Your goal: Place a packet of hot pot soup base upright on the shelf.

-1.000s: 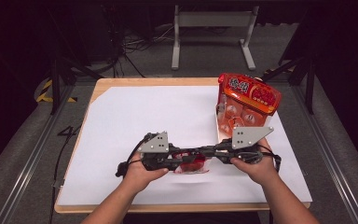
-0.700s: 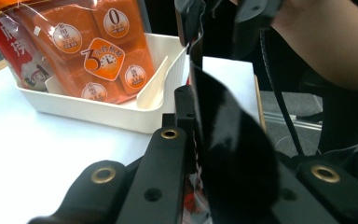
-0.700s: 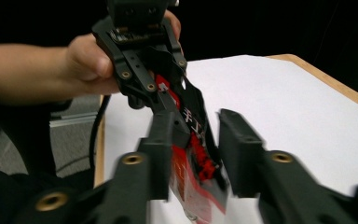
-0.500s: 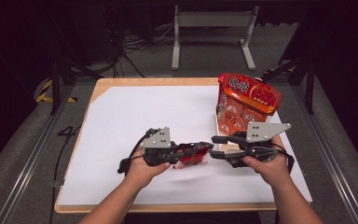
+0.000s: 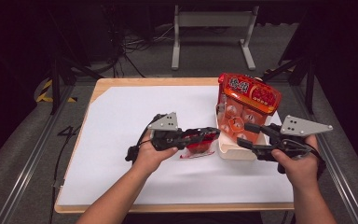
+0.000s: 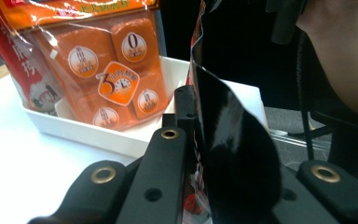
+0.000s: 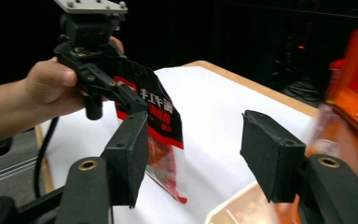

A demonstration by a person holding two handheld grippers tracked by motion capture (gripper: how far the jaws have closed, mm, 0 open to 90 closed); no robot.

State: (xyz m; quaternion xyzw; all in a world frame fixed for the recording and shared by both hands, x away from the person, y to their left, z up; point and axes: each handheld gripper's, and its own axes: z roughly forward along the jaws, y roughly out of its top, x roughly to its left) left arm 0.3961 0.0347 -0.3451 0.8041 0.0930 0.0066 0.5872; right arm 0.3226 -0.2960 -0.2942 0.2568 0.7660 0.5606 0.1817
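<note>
- My right gripper [image 5: 253,136] is nearest me at the counter's [image 5: 121,116] right; its jaws have just been opening and stand wide with nothing between them.
- My left gripper [image 5: 209,134] has its jaws clamped on the red snack packet [image 5: 196,147], held just above the white sheet, beside the tray.
- Beyond, the white tray [image 5: 235,150] holds the tall orange bag [image 5: 247,107].

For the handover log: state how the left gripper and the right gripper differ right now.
The left gripper is shut on the red snack pouch, lifted off the table; the right gripper is open with nothing between its pads, its jaws having just been opening. The left sits mid-table; the right is beside the white tray. Both point toward the tray.
</note>
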